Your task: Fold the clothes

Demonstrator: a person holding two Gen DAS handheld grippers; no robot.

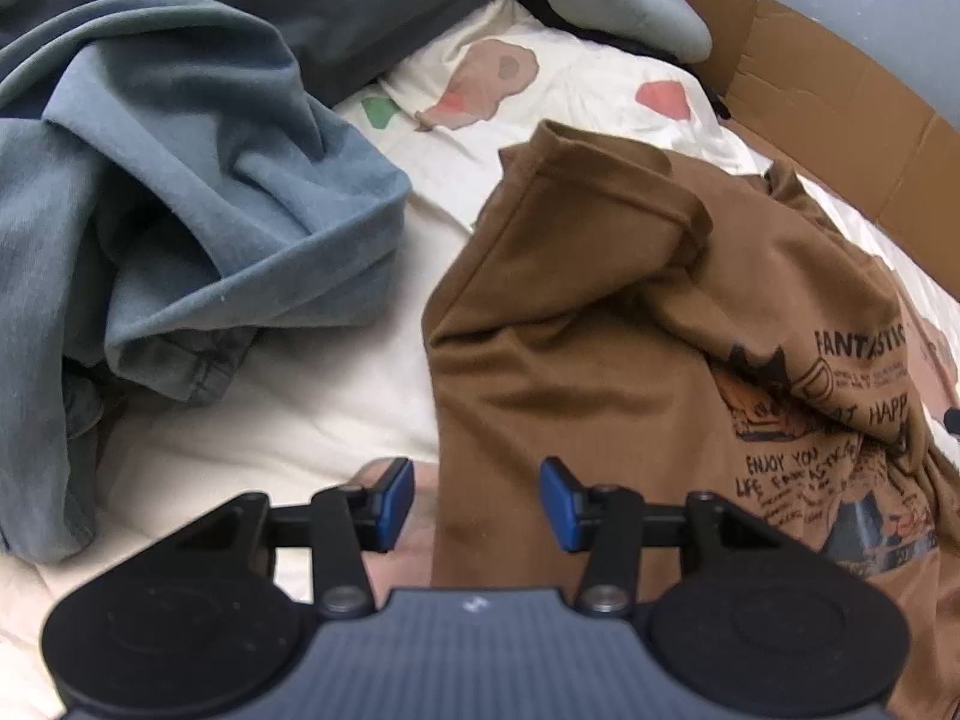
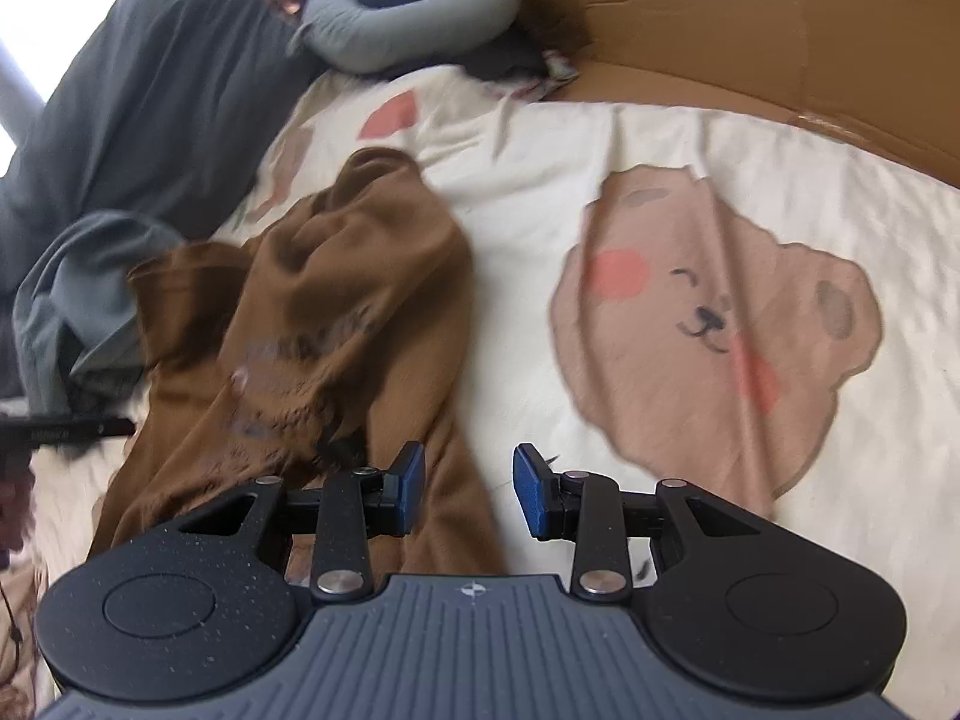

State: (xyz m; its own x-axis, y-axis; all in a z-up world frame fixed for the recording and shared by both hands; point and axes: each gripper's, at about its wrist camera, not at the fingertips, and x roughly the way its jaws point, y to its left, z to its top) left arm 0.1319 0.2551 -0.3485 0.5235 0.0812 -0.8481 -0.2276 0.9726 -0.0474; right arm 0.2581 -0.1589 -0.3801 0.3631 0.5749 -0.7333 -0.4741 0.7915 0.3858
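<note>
Both grippers' fingers [image 1: 399, 498] [image 2: 531, 495] spread, released, over crumpled brown T-shirt [image 1: 600, 312] [image 2: 336, 300] on bedsheet [image 2: 660, 138].

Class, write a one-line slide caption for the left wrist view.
Open left gripper hovers at the edge of a crumpled brown printed T-shirt on a cream bedsheet, blue-grey garment alongside.

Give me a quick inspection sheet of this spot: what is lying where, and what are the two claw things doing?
Surface: cream bedsheet with bear prints.
Job's things: brown T-shirt lying crumpled, printed side showing; blue-grey garment heaped beside it.
Clutter: grey pillow and dark grey blanket at the far end.
Grippers: left gripper open, over the T-shirt's edge; right gripper open, over the T-shirt's other edge. Neither holds anything.
Cables: nothing seen.
Surroundings: cardboard sheet standing along the bed's side.
</note>
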